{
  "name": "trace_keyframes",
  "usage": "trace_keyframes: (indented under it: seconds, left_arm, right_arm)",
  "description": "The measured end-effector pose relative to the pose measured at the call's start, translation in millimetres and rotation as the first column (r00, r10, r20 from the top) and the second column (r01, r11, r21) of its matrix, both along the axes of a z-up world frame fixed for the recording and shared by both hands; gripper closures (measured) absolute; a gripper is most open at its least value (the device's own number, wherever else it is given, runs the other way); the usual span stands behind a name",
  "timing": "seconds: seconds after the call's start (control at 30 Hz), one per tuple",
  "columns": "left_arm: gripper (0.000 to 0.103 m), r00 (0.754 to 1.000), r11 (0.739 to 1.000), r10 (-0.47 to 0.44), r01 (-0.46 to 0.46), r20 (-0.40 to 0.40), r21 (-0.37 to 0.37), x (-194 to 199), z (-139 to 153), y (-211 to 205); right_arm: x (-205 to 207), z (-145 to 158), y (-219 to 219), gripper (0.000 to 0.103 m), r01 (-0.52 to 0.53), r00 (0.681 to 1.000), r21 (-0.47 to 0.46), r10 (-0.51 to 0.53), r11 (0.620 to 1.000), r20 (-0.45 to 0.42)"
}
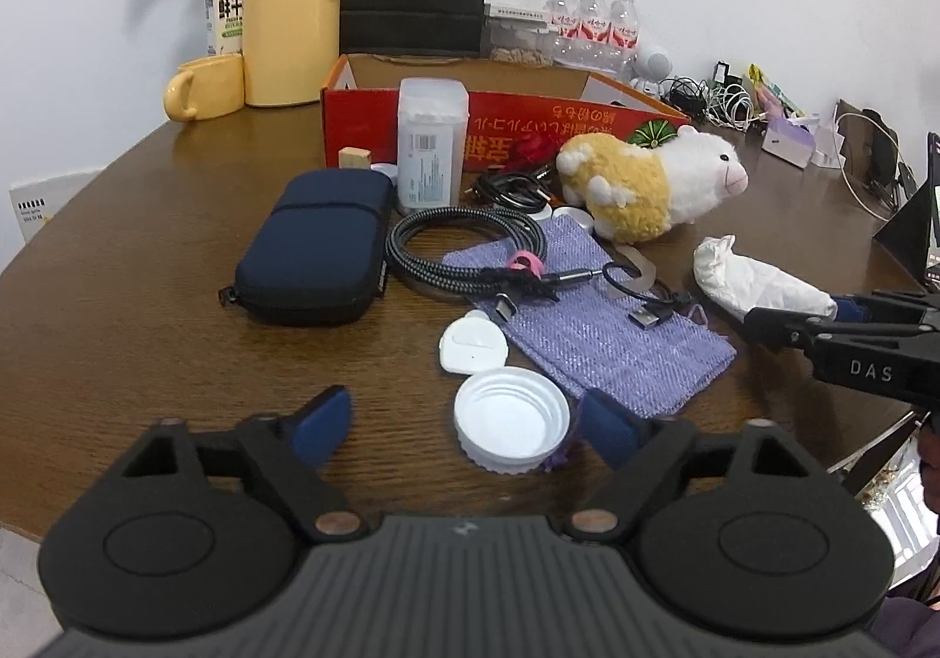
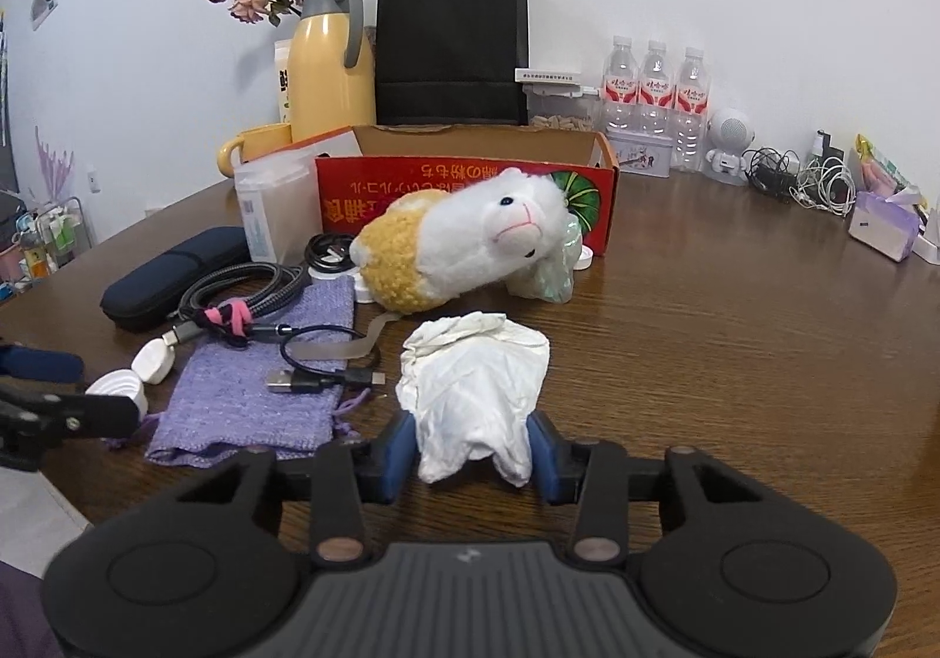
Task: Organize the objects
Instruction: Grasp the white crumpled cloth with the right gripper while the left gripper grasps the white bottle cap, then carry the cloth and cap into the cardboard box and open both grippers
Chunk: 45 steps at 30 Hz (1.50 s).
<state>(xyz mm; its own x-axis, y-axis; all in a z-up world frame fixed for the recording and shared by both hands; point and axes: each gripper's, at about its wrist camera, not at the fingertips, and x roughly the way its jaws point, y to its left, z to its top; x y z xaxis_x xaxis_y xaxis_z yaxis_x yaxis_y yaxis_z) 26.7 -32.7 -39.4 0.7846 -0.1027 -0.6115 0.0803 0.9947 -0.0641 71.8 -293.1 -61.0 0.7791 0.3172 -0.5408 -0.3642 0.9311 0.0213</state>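
Note:
A white screw cap (image 1: 511, 426) lies open side up on the brown table between the pads of my left gripper (image 1: 467, 426). The right pad is close beside the cap and the left pad stands well clear, so the gripper is open. My right gripper (image 2: 473, 455) has both blue pads against the near end of a crumpled white tissue (image 2: 476, 382), which rests on the table. In the left wrist view the same tissue (image 1: 758, 279) and the right gripper (image 1: 793, 320) sit at the right. A yellow-and-white plush animal (image 2: 458, 247) lies behind the tissue.
A purple knit pouch (image 1: 617, 341) carries a short black USB cable (image 1: 646, 305) and a white charger case (image 1: 473, 346). Further back are a navy zip case (image 1: 317, 247), a coiled braided cable (image 1: 464, 241), a clear container (image 1: 432, 147) and an open red box (image 1: 529, 126).

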Motion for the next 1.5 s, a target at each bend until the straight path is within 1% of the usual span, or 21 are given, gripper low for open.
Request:
trace_keyframes:
  seconds: [0.07, 0.1, 0.17, 0.33, 0.5, 0.7, 0.83, 0.87, 1.0, 1.07, 1.2, 1.27, 1.4, 1.5]
  left_arm:
    - [0.039, 1.000, 1.000, -0.011, 0.011, 0.007, -0.014, -1, 1, 1]
    - [0.043, 1.000, 1.000, -0.012, 0.012, 0.009, -0.017, -2, 1, 1]
    - [0.062, 1.000, 1.000, -0.014, 0.014, 0.011, -0.018, -3, 2, 2]
    - [0.062, 1.000, 0.999, -0.019, 0.019, 0.018, -0.032, -5, 4, 5]
    - [0.062, 0.998, 1.000, -0.007, 0.009, 0.056, -0.026, -8, 13, 10]
    - [0.062, 0.990, 1.000, 0.012, -0.011, 0.140, -0.014, -4, 39, 18]
    - [0.062, 0.978, 1.000, 0.023, -0.020, 0.207, -0.013, 10, 61, 21]
    - [0.062, 0.975, 1.000, 0.024, -0.021, 0.220, -0.015, 14, 66, 21]
    - [0.062, 0.962, 1.000, 0.024, -0.021, 0.273, -0.013, 36, 84, 17]
    - [0.062, 0.960, 1.000, 0.027, -0.022, 0.279, -0.021, 46, 88, 16]
    - [0.062, 0.962, 0.999, 0.022, -0.013, 0.271, -0.034, 57, 88, 14]
    - [0.062, 0.964, 0.999, 0.015, -0.006, 0.264, -0.033, 59, 86, 14]
    - [0.062, 0.965, 0.999, 0.014, -0.006, 0.263, -0.033, 65, 88, 16]
    - [0.062, 0.960, 0.999, 0.019, -0.009, 0.278, -0.036, 76, 96, 17]
  right_arm:
    - [-1, 1, -1, 0.063, 0.004, 1.000, 0.001, -0.004, 1.000, 0.008]
    - [-2, 2, -1, 0.063, 0.007, 1.000, 0.002, -0.007, 1.000, 0.012]
    - [-3, 2, -2, 0.063, 0.011, 1.000, 0.005, -0.011, 1.000, 0.017]
    - [-8, 6, -2, 0.063, 0.010, 0.999, 0.008, -0.010, 1.000, 0.034]
    - [-15, 14, -2, 0.063, 0.005, 0.998, 0.008, -0.005, 1.000, 0.069]
    - [-24, 36, 1, 0.063, -0.015, 0.988, 0.009, 0.014, 1.000, 0.152]
    - [-21, 54, 8, 0.064, -0.043, 0.976, 0.014, 0.039, 0.999, 0.213]
    - [-18, 58, 10, 0.069, -0.047, 0.974, 0.014, 0.043, 0.999, 0.223]
    - [0, 69, 22, 0.073, -0.065, 0.963, 0.017, 0.058, 0.998, 0.261]
    - [11, 72, 26, 0.073, -0.065, 0.962, 0.021, 0.057, 0.998, 0.267]
    - [28, 71, 32, 0.083, -0.082, 0.963, 0.037, 0.069, 0.996, 0.261]
    - [32, 71, 33, 0.085, -0.093, 0.963, 0.046, 0.078, 0.995, 0.260]
    - [36, 75, 36, 0.086, -0.108, 0.959, 0.055, 0.089, 0.993, 0.270]
    - [42, 85, 38, 0.086, -0.109, 0.950, 0.068, 0.083, 0.992, 0.301]
